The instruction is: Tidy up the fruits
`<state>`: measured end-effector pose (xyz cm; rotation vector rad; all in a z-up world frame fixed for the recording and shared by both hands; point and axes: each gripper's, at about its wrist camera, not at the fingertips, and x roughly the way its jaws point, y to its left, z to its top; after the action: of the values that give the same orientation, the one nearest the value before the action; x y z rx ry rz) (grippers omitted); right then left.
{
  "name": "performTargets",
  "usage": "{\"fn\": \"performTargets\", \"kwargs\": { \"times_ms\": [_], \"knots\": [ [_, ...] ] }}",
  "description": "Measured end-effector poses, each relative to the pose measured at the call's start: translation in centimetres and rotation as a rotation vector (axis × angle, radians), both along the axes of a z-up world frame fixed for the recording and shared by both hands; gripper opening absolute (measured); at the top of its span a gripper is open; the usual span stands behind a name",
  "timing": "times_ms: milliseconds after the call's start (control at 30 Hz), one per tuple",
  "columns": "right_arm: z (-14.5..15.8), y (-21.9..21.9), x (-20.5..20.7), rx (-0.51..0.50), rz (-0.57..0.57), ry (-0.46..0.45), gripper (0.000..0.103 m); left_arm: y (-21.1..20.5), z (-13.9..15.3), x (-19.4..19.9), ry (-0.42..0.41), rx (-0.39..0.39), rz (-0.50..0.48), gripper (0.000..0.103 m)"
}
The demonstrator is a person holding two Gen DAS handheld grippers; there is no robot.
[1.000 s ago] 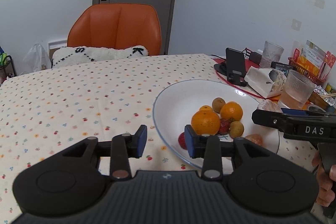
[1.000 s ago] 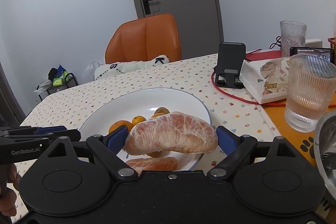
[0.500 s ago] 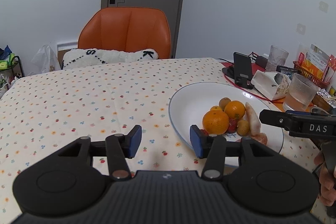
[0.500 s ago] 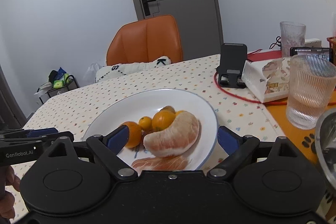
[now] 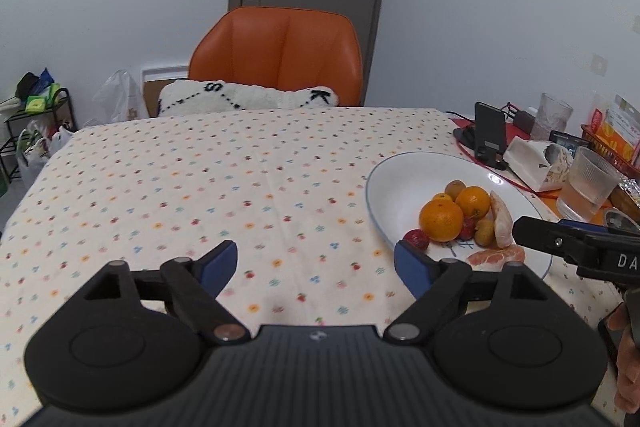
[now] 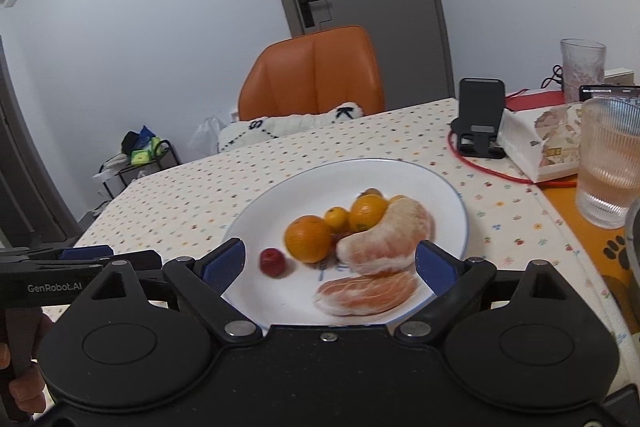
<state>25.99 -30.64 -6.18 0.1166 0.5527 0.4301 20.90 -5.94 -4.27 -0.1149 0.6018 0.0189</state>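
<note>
A white plate (image 6: 400, 179) (image 5: 404, 179) on the dotted tablecloth holds oranges (image 6: 308, 238) (image 5: 441, 220), small brown fruits, a red strawberry (image 6: 273, 261) (image 5: 416, 239) and two peeled pomelo segments (image 6: 386, 241) (image 6: 366, 293). My right gripper (image 6: 330, 263) stands open at the plate's near rim, nothing between its fingers. My left gripper (image 5: 316, 265) is open over bare tablecloth, left of the plate. The right gripper's black arm (image 5: 576, 247) shows at the right of the left wrist view.
An orange chair (image 5: 280, 55) with a white cushion (image 5: 248, 97) stands at the table's far side. Right of the plate are a phone stand (image 6: 480, 119), a tissue box (image 6: 540, 143), a ribbed glass of water (image 6: 608, 163) and a red cable (image 6: 492, 171).
My right gripper opened and let the pomelo segment down onto the plate, then drew back. My left gripper opened wider and pulled back left, away from the plate.
</note>
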Motion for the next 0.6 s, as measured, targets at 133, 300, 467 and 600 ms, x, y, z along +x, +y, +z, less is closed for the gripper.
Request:
{"fn": "performTargets", "kwargs": {
  "times_ms": [133, 300, 467, 600],
  "knots": [
    [0.4, 0.6, -0.6, 0.020, 0.025, 0.003, 0.096, 0.7, 0.5, -1.2, -0.010, 0.017, 0.032, 0.089],
    [0.9, 1.3, -1.7, 0.037, 0.053, -0.006, 0.100, 1.6, 1.1, -2.6, -0.016, 0.006, 0.063, 0.092],
    [1.3, 2.1, -2.8, 0.020, 0.078, -0.006, 0.103, 2.1, 1.6, -4.2, -0.041, -0.004, 0.099, 0.093],
    [1.8, 2.4, -3.9, 0.005, 0.092, -0.013, 0.103, 2.2, 1.7, -5.3, -0.036, -0.027, 0.106, 0.095]
  ]
}}
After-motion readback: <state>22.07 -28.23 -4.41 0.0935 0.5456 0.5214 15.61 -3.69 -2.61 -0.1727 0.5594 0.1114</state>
